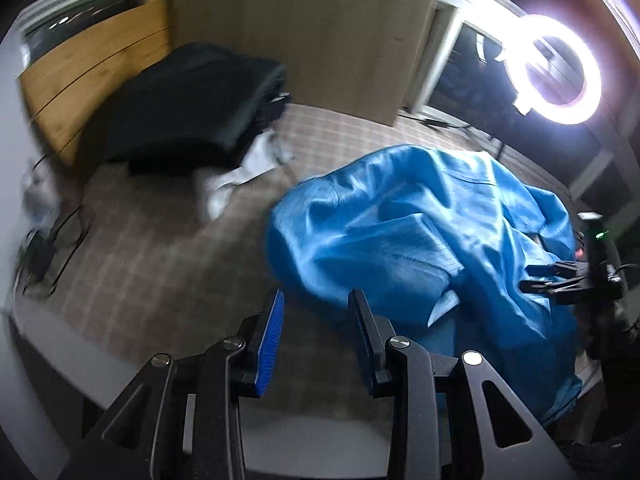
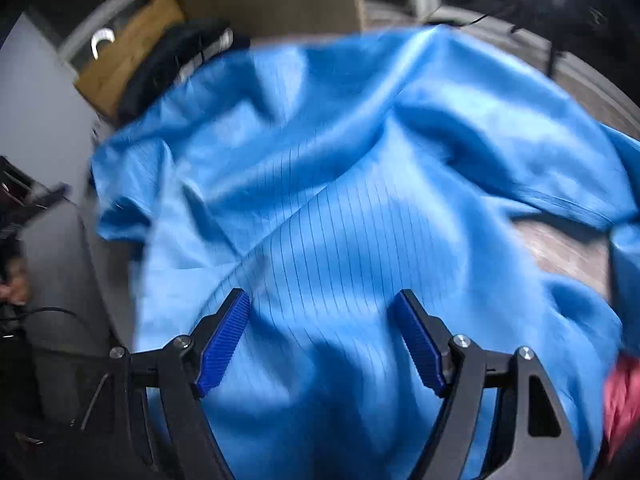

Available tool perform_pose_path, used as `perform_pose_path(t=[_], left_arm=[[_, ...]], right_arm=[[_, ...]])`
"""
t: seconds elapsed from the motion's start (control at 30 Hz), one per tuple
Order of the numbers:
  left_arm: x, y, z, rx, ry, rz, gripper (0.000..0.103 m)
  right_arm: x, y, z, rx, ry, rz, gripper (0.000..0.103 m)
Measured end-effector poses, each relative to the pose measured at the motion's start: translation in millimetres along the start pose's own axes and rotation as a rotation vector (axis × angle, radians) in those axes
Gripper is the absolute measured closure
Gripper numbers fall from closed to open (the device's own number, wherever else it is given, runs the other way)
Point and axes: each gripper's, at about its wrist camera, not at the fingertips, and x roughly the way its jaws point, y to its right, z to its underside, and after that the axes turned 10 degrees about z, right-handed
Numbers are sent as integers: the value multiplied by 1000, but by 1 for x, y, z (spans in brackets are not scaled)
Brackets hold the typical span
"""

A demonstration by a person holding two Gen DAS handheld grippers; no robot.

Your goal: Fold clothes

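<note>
The right tongs (image 2: 322,336) stand wide apart with nothing clamped, poised just above the pinstriped blue shirt (image 2: 340,184), probably to pick a fresh hold. The left tongs (image 1: 318,320) gape more narrowly, also empty, over the checked bed cover (image 1: 160,272) beside the shirt's edge. The shirt lies crumpled there, not yet folded, with a dark folded pile (image 1: 188,112) well apart, seemingly set aside.

The left gripper (image 1: 316,300) is angled steeply downward, its jaws parted a little with nothing held between them. The right gripper (image 2: 322,300) is also tipped steeply downward; its jaws are spread wide, and nothing is clamped between the pads (image 2: 222,344).
</note>
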Motion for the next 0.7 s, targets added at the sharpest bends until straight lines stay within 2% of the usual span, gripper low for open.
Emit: perform_pose_path(t=[0.03, 0.07, 0.1, 0.17, 0.27, 0.37, 0.43, 0.47, 0.53, 0.57, 0.6, 0.63, 0.7], left_arm=[[-2, -6, 3, -21, 0, -7, 71], [-3, -13, 5, -42, -2, -7, 71], [-3, -18, 7, -60, -4, -4, 71], [3, -21, 8, -82, -17, 13, 71], [19, -13, 9, -99, -49, 56, 67], [39, 9, 9, -92, -85, 131, 55], [56, 29, 10, -66, -113, 162, 47], [64, 36, 10, -60, -127, 167, 45], [78, 43, 9, -64, -151, 165, 42], [85, 47, 8, -66, -163, 163, 42], [89, 48, 7, -76, -164, 149, 42], [90, 46, 5, -93, -155, 122, 42], [86, 37, 0, -132, -125, 85, 42]], right_arm=[[8, -6, -1, -29, -3, 11, 32], [15, -12, -2, -57, -5, 19, 65], [15, -14, 0, -71, -8, 13, 102], [14, -16, 3, -93, -14, -5, 100], [-15, -7, 17, -132, 53, 62, 101], [-51, 27, 39, -56, 109, 171, 101], [-74, 55, 61, -1, 132, 320, 101], [-81, 68, 73, 24, 118, 380, 101], [-92, 86, 88, 65, 64, 407, 101], [-98, 94, 95, 86, 36, 418, 100], [-104, 103, 102, 106, 8, 428, 95], [-110, 103, 98, 102, 22, 415, 87], [-120, 94, 84, 75, 77, 386, 23]])
